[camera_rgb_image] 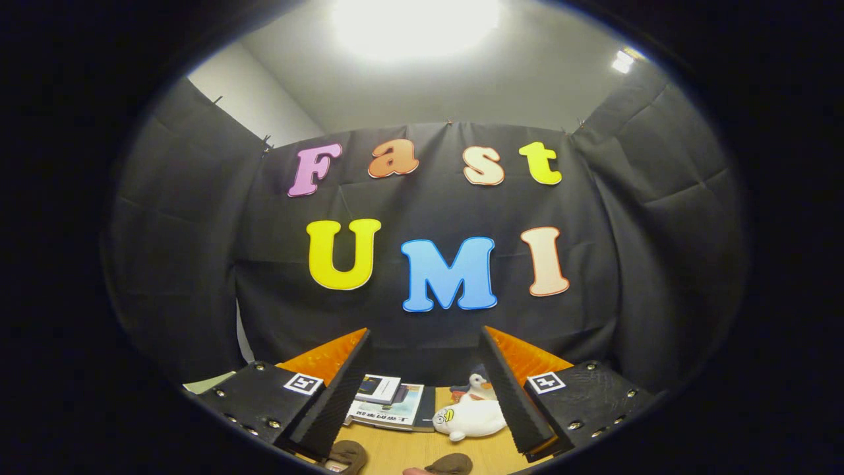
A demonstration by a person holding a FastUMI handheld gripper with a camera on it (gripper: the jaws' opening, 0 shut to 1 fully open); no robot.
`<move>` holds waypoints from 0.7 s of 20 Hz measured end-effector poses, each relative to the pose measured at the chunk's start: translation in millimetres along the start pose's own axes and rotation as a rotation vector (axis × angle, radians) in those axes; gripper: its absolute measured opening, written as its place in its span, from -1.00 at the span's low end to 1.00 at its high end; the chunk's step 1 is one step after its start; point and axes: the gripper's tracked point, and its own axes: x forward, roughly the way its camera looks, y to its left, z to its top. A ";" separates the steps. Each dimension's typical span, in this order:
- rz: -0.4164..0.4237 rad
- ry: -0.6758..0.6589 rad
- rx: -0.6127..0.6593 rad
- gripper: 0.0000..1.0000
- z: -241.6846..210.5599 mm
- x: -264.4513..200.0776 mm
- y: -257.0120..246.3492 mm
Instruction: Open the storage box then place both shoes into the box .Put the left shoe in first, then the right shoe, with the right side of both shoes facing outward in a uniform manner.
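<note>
Two brown shoes at the bottom of the frame on the wooden table (395, 452): left one (348, 455) by the left finger, right one (452, 464) low centre, both partly cut off. Tongs (425, 396) wide open, nothing held. Between the fingers farther back: white plush duck (469, 419), small penguin toy (476, 386), stack of books (389, 402).

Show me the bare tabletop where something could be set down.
Bare wood lies between the open tongs, bordered by the books beyond, the plush duck beside them and two brown shoes nearest. Around books and duck it is crowded.
</note>
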 end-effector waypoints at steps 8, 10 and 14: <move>-0.069 -0.006 -0.022 0.94 6.7 -17.5 -23.8; -0.062 -0.018 -0.021 0.94 9.6 -15.9 -31.0; -0.033 0.028 0.032 0.94 -9.1 -5.9 -31.7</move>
